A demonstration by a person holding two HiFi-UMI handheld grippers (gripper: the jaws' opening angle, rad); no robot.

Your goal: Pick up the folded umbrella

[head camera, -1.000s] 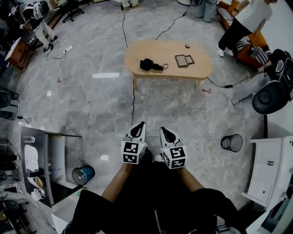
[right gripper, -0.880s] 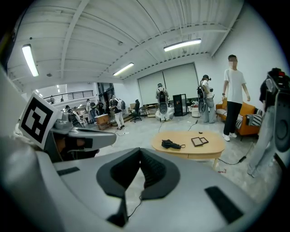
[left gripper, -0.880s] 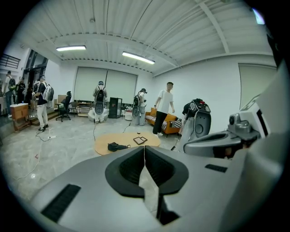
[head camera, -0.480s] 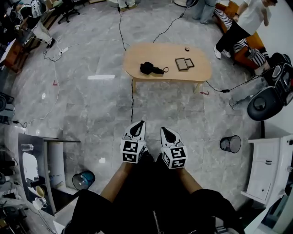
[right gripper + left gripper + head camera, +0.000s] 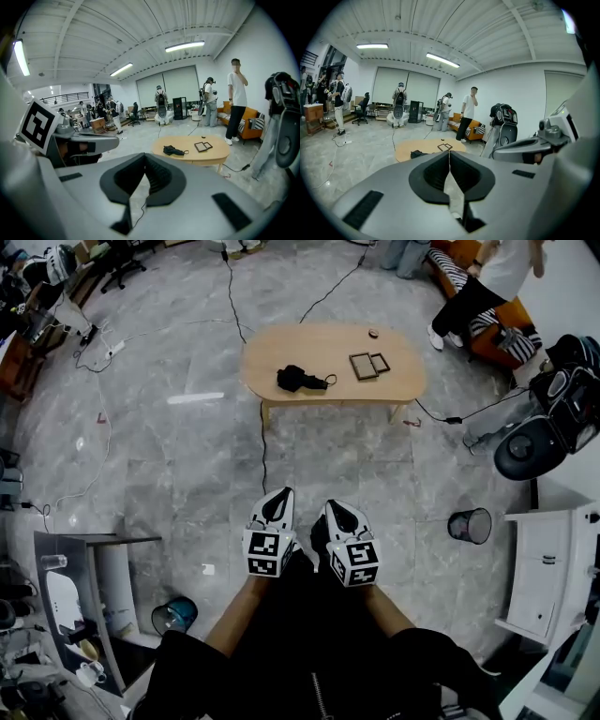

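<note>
The folded umbrella (image 5: 297, 379) is a black bundle with a thin strap, lying on the left part of the oval wooden table (image 5: 332, 335) far ahead; it also shows as the umbrella (image 5: 173, 150) and the umbrella (image 5: 418, 153). My left gripper (image 5: 280, 497) and right gripper (image 5: 339, 509) are held side by side, low over the grey floor, well short of the table. Both are shut with nothing between the jaws.
Two dark frames (image 5: 367, 364) and a small round object (image 5: 372, 333) lie on the table. A black cable (image 5: 263, 442) runs along the floor to the table. A mesh bin (image 5: 468, 525) stands right, a blue bucket (image 5: 174, 615) left. A person (image 5: 478, 292) stands beyond the table.
The view has advanced toward the table, which sits a little lower left in frame. Both grippers stay side by side and shut.
</note>
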